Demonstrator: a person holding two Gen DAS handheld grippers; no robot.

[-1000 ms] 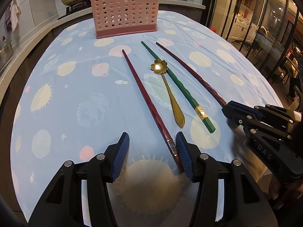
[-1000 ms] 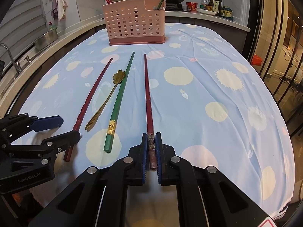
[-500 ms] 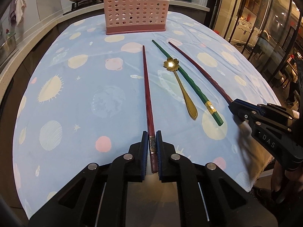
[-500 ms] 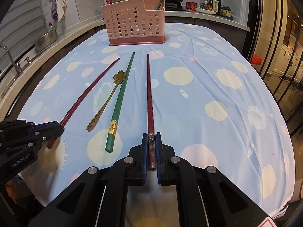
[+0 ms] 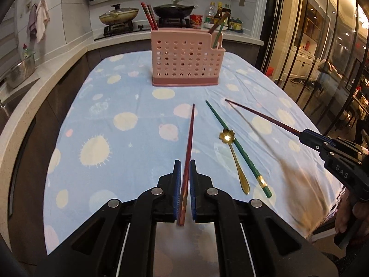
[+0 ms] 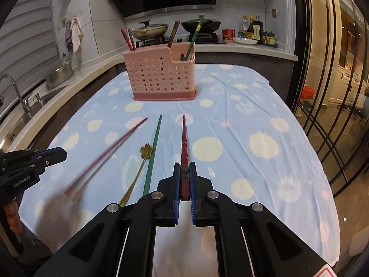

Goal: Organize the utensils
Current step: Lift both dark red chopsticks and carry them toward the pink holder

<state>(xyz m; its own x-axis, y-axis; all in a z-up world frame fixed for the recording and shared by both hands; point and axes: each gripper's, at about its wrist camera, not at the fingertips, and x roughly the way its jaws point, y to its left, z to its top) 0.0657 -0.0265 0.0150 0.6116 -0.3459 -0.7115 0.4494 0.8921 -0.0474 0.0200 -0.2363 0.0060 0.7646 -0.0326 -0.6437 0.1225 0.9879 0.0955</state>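
While each gripper clamps one red chopstick, the left gripper (image 5: 184,180) and right gripper (image 6: 185,180) hold theirs lifted above the tabletop (image 5: 129,143). Green chopstick (image 5: 239,152) and gold spoon (image 5: 235,159) lie between them, before the pink holder (image 5: 184,62).

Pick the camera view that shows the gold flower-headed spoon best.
Left wrist view. The gold spoon lies there in full, flower head to handle tip, beside the green chopstick on the tablecloth. In the right wrist view the spoon is dimmer, and the right gripper covers its handle end.
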